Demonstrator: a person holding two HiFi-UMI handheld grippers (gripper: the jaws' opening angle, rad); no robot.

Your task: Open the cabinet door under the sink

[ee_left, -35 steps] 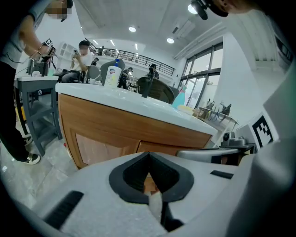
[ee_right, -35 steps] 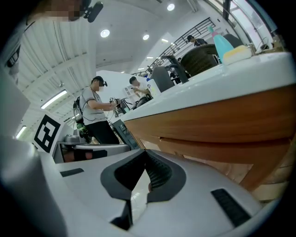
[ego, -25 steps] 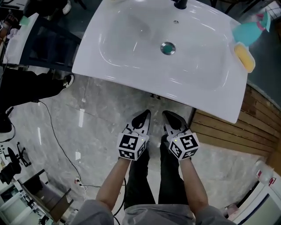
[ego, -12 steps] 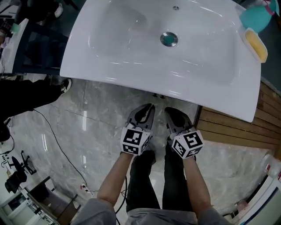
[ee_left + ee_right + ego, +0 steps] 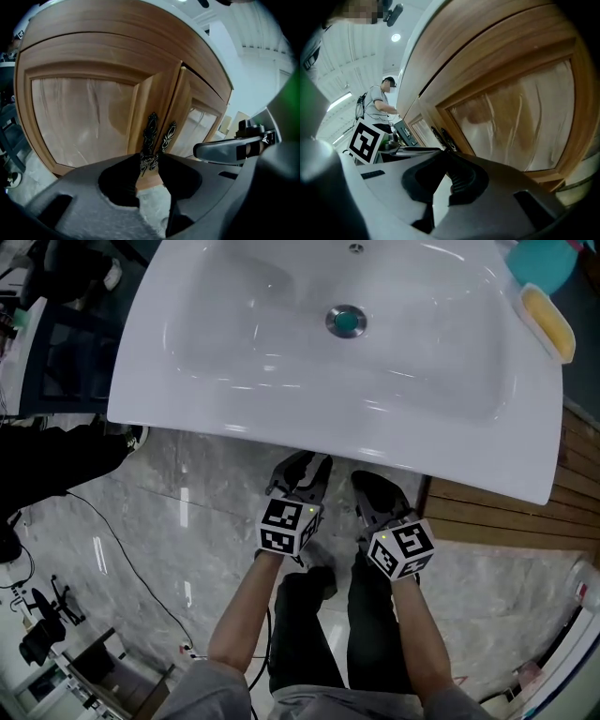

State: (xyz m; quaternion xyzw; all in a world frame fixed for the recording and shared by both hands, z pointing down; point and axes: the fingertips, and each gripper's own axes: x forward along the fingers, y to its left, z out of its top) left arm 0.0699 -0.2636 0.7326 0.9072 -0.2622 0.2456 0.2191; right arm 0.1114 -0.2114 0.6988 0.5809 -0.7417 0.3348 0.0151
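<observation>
The wooden cabinet fills the left gripper view, with a left door [image 5: 84,117] and a right door [image 5: 199,124] meeting at two ornate black handles. My left gripper [image 5: 149,160] is open, its tips on either side of the lower end of the left handle [image 5: 152,133]. The right handle [image 5: 168,135] stands just beside it. From above, the left gripper [image 5: 298,486] reaches under the front edge of the white sink [image 5: 281,418], which hides the cabinet. My right gripper [image 5: 378,498] hangs beside it, shut and holding nothing, in front of the right door [image 5: 511,122].
On the sink's right rim lie a yellow soap [image 5: 548,322] and a teal object [image 5: 544,259]. The floor is grey marble, with wooden slats [image 5: 487,521] to the right and a black cable [image 5: 112,549] to the left. A person [image 5: 379,105] stands in the background.
Both grippers have moved forward under the sink's front edge. The left gripper's jaws have spread from pointed shut to open. The right gripper's jaws look unchanged.
</observation>
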